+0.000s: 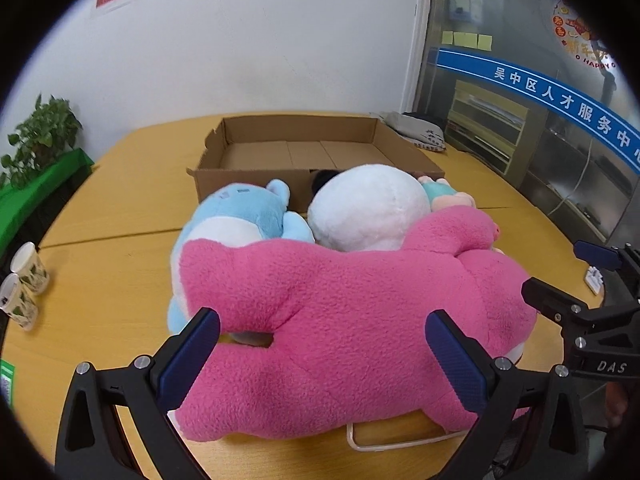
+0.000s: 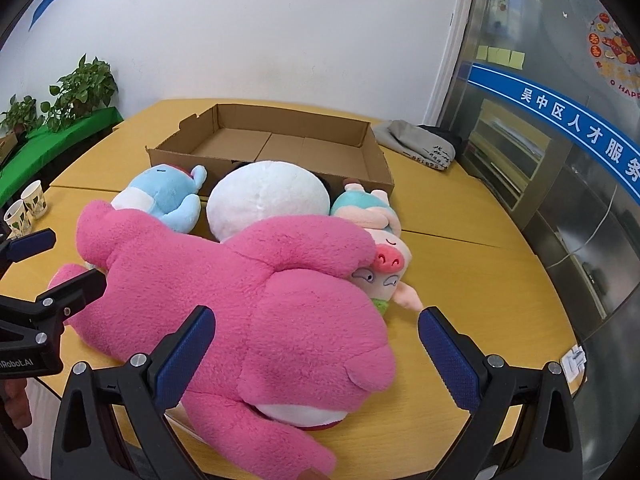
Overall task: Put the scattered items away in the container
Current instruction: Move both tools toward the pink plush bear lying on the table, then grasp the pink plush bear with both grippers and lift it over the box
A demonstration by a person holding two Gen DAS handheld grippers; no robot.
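Note:
A big pink plush bear lies face down on the wooden table, nearest me. Behind it lie a blue plush, a white round plush and a small pig plush. An open, empty cardboard box stands behind them. My left gripper is open, its fingers straddling the bear's lower body. My right gripper is open over the bear's head end. Each gripper shows at the edge of the other's view.
Two paper cups stand at the table's left edge. A grey folded cloth lies at the back right. Potted plants stand on a green shelf at left. A glass cabinet wall is at right.

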